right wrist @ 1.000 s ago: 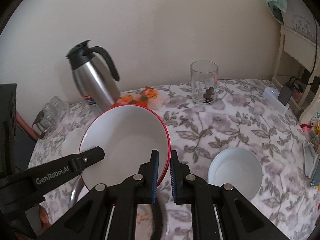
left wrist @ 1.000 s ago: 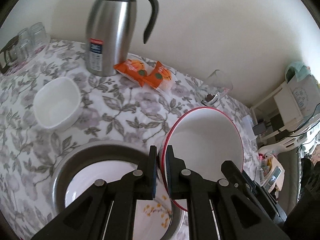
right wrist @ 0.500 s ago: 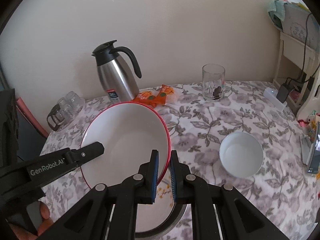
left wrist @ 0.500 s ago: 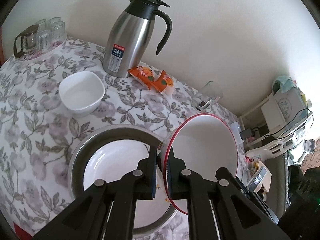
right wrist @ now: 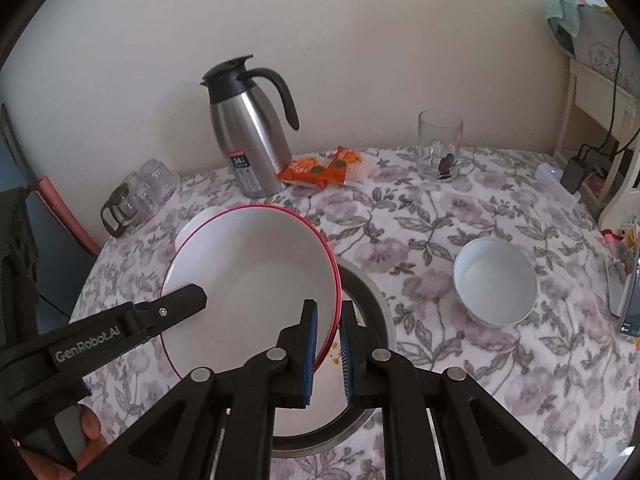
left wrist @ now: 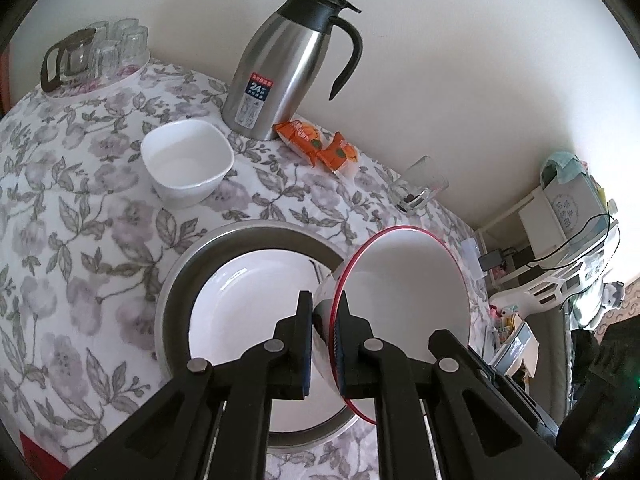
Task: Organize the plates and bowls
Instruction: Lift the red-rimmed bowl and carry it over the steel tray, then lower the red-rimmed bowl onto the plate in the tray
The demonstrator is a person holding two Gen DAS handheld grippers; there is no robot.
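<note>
A white bowl with a red rim (left wrist: pixel 404 288) hangs tilted, held by both grippers. My left gripper (left wrist: pixel 325 308) is shut on its left rim, and my right gripper (right wrist: pixel 328 320) is shut on its right rim. The same red-rimmed bowl (right wrist: pixel 256 280) fills the middle of the right wrist view. Just beneath it lies a grey-rimmed dish (left wrist: pixel 176 280) with a white plate (left wrist: pixel 256 300) inside. A square white bowl (left wrist: pixel 186 168) sits beyond the dish on the left. On the right stands a round white bowl (right wrist: pixel 496 280).
The floral tablecloth carries a steel thermos jug (left wrist: pixel 288 68), orange snack packets (left wrist: pixel 320 148), a glass mug (right wrist: pixel 440 148) and a tray of upturned glasses (left wrist: pixel 92 52) along the wall. A phone (right wrist: pixel 628 300) lies at the right edge. A shelf with cables (right wrist: pixel 592 160) stands beyond it.
Both grippers have carried the red-rimmed bowl back from the wall toward the near side, so more of the grey-rimmed dish shows beneath it. Both grips have held.
</note>
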